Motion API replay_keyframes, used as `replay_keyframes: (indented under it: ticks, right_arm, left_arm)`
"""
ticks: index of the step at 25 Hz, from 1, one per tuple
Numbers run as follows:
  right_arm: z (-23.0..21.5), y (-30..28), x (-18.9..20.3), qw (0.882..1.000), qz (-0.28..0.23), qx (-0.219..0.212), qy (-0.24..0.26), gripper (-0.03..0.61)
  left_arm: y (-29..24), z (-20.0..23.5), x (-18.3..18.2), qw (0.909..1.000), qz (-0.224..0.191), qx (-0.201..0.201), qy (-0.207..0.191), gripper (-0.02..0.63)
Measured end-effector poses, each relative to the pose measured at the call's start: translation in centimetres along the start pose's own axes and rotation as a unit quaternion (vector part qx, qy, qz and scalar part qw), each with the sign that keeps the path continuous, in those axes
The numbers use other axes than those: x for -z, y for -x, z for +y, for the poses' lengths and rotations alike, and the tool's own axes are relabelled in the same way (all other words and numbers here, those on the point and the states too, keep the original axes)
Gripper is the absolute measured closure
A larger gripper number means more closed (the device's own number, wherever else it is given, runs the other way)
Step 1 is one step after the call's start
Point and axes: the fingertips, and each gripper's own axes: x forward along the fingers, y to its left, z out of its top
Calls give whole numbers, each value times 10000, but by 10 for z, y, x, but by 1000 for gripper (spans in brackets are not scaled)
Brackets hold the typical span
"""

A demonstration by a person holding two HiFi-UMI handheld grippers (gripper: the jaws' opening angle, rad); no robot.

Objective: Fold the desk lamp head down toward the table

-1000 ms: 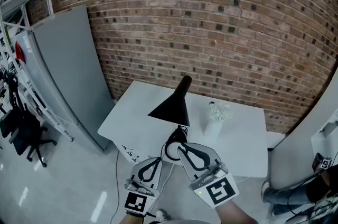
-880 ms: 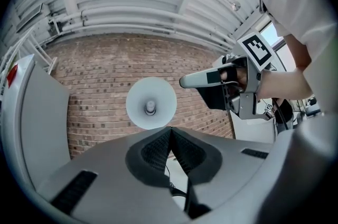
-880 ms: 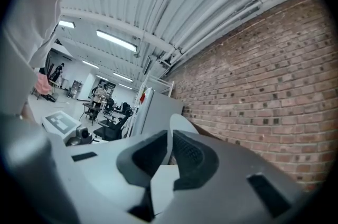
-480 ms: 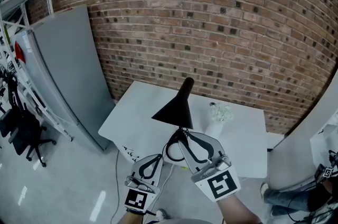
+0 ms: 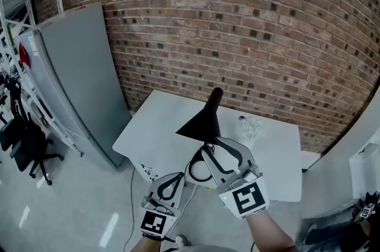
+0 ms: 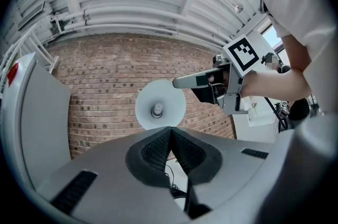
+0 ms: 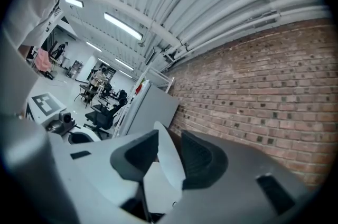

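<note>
Black ribbed pads (image 7: 198, 157) of the right gripper (image 7: 168, 139) stand spread, having just been opening, and the thin rim of the lamp shade (image 7: 171, 167) runs up between them. The rim lies close to the right-hand pad, but neither pad clamps it. In the head view this gripper reaches up to the lower rim of the black cone, over the table's front edge.

On the left gripper (image 6: 170, 130) the pads (image 6: 156, 151) are pressed together with nothing between them. It hangs lower and nearer the person, just off the front edge of the table and well apart from the lamp.

From the left gripper view the shade's white mouth faces the camera full on, with the bulb (image 6: 157, 110) at its centre and the right gripper at its upper right rim. The desk lamp (image 5: 203, 123) stands near the middle of the white table (image 5: 157, 123), a little toward the front edge, its head raised above the tabletop and its narrow neck toward the brick wall (image 5: 267, 37). A black cable (image 5: 199, 172) loops at the lamp's foot, partly hidden by the grippers.

Right of the lamp, nearer the back edge, stands a small vase of white flowers (image 5: 249, 125). A grey cabinet (image 5: 77, 78) stands against the wall off the table's left edge, with a black office chair (image 5: 27, 150) farther left on the floor.
</note>
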Motion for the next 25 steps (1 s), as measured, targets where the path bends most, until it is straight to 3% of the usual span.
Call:
replay_keyframes:
  ticks: [25]
  right_arm:
    - [15,-7,19,9997,126,-88,213,439]
  left_arm:
    - [7,8,16,9999,110,-26,123,606]
